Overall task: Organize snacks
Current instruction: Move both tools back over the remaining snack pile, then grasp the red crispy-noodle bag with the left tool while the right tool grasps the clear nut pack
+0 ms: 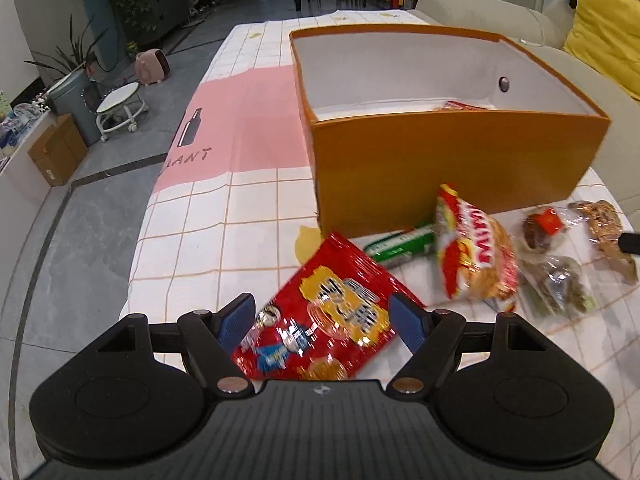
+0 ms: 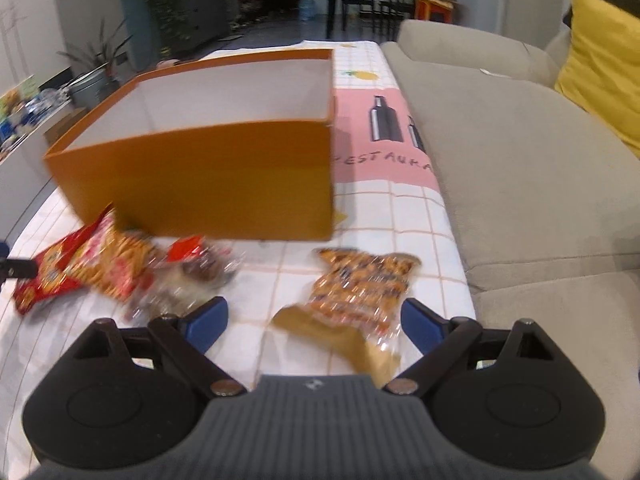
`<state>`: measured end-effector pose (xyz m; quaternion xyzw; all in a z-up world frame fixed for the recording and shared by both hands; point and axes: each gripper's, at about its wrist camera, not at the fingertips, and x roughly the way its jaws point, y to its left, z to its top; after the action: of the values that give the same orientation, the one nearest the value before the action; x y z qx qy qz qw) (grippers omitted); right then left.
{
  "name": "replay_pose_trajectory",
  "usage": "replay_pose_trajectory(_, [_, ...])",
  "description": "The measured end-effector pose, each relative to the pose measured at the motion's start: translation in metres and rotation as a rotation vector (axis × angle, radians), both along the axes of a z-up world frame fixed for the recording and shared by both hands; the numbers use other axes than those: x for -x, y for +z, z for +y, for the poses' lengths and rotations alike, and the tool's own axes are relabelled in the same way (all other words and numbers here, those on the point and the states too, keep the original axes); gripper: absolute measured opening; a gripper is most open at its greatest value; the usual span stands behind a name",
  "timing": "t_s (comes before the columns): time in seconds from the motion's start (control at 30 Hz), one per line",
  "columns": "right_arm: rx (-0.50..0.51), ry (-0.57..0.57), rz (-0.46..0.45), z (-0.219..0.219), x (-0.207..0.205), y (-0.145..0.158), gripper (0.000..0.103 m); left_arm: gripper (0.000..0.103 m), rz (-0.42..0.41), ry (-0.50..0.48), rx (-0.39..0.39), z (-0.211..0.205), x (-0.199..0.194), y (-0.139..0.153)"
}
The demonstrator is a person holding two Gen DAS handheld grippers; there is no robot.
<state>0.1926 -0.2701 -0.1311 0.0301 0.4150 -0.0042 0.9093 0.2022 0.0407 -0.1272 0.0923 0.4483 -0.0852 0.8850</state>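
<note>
— Left gripper is spread wide around the red snack bag on the tablecloth, just before the orange box. Right gripper?

— Gaping too, over the orange packet. Crinkly film might slip out if pinched at an edge.

— Red bag's long axis runs diagonally, top corner toward the box.

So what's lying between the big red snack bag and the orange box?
In the left wrist view, a green wrapped packet lies between the red snack bag and the orange box.
</note>
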Motion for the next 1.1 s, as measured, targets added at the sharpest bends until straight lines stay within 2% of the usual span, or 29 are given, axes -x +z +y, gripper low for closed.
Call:
replay_pose_trajectory(0.27, [-0.051, -0.079, 0.093, -0.021, -0.045, -0.023, 0.086, 0.089, 0.054, -0.001, -0.002, 0.005, -0.018, -0.02])
replay_pose_trajectory(0.37, [-0.063, -0.088, 0.118, -0.022, -0.051, -0.03, 0.084, 0.09, 0.079, 0.017, 0.051, 0.009, -0.018, -0.021])
replay_pose_trajectory(0.5, [-0.068, -0.079, 0.142, -0.021, -0.05, -0.036, 0.071, 0.09, 0.115, 0.034, 0.113, 0.01, -0.014, -0.02])
replay_pose_trajectory(0.67, [-0.064, -0.011, 0.144, -0.009, -0.036, -0.034, 0.07, 0.084, 0.172, 0.067, 0.218, 0.01, 0.0, -0.017])
replay_pose_trajectory(0.77, [-0.058, 0.03, 0.151, 0.002, -0.022, -0.033, 0.07, 0.081, 0.193, 0.082, 0.252, 0.005, 0.012, -0.018])
replay_pose_trajectory(0.87, [-0.04, 0.07, 0.155, 0.011, -0.006, -0.032, 0.07, 0.081, 0.178, 0.096, 0.225, -0.002, 0.02, -0.02])
replay_pose_trajectory(0.93, [-0.027, 0.092, 0.155, 0.017, 0.002, -0.032, 0.07, 0.087, 0.148, 0.113, 0.2, -0.009, 0.024, -0.018])
replay_pose_trajectory(1.03, [-0.045, 0.077, 0.156, 0.017, 0.01, -0.031, 0.07, 0.091, 0.099, 0.123, 0.165, -0.022, 0.025, -0.013])
replay_pose_trajectory(1.1, [-0.07, 0.048, 0.153, 0.017, 0.014, -0.031, 0.072, 0.091, 0.086, 0.127, 0.112, -0.033, 0.021, -0.014])
